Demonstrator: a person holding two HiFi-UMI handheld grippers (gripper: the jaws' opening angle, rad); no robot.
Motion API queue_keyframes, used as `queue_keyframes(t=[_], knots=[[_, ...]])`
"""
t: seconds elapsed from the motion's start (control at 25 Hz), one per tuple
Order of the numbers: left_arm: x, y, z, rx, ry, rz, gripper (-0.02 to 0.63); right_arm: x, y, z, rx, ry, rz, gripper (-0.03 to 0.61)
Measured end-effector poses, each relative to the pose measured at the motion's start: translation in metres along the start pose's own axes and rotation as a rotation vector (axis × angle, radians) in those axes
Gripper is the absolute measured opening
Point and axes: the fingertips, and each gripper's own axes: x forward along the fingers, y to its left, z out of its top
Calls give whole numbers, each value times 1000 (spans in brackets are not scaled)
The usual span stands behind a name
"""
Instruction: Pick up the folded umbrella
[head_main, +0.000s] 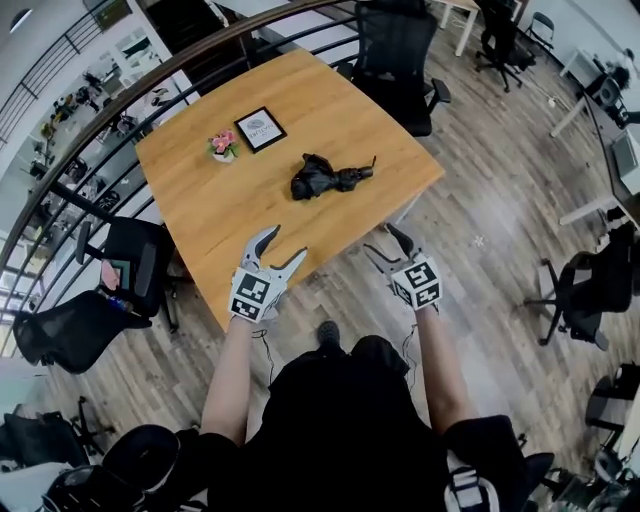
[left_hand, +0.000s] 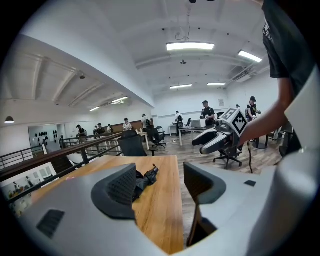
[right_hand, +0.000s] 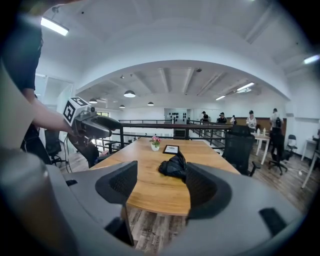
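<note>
wood-topped table (head_main: 215, 215) with a warm honey grain carries 3 things, and a dark metal railing (head_main: 120, 110) curves past its far-left edge. the black folded umbrella (head_main: 322, 178) lies crumpled near the middle of the table, somewhat closer to the near edge, its short handle end pointing toward the right corner. beyond it, toward the far-left edge, sit a small black-framed picture (head_main: 260, 129) and, just beside that, a little white pot of pink flowers (head_main: 223, 146). a black mesh office chair (head_main: 395, 60) stands at the far-right edge. the left gripper (head_main: 285, 243), grey with a marker cube, hangs right at the near edge with its tips over the wood; its jaws are spread wide with nothing between the pads, and in the left gripper view the umbrella shows past the inner side of the left jaw, well apart from it. the right gripper (head_main: 381, 239) hangs just off the near edge over the plank floor, jaws likewise spread and empty; in the right gripper view the umbrella appears in the gap between them, partly behind the right jaw, far out on the table. neither tool touches the umbrella.
</note>
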Motion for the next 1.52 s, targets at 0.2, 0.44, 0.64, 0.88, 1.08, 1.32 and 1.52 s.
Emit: queue_keyframes(t=[0.2,0.44,0.64,0.88,1.08,1.32,1.52], knots=[[11,6,-3,5,3,-33,302,9,-9,0,-17,14,-15,314],[29,19,-6,10,23,-45,302,23,-20,-6,-5,31,-9,313],[54,31,-5,20,31,-50,302,43,-39,-3,-7,34,8,313],[93,46,-10,54,78,-52,302,67,-79,1,-25,42,13,313],[127,65,-17,25,111,-30,302,92,-118,-2,-22,70,52,313],[163,92,-33,-30,157,24,302,136,-151,-12,-12,106,131,314],[191,97,-56,8,246,33,302,163,-168,-22,-25,147,206,314]])
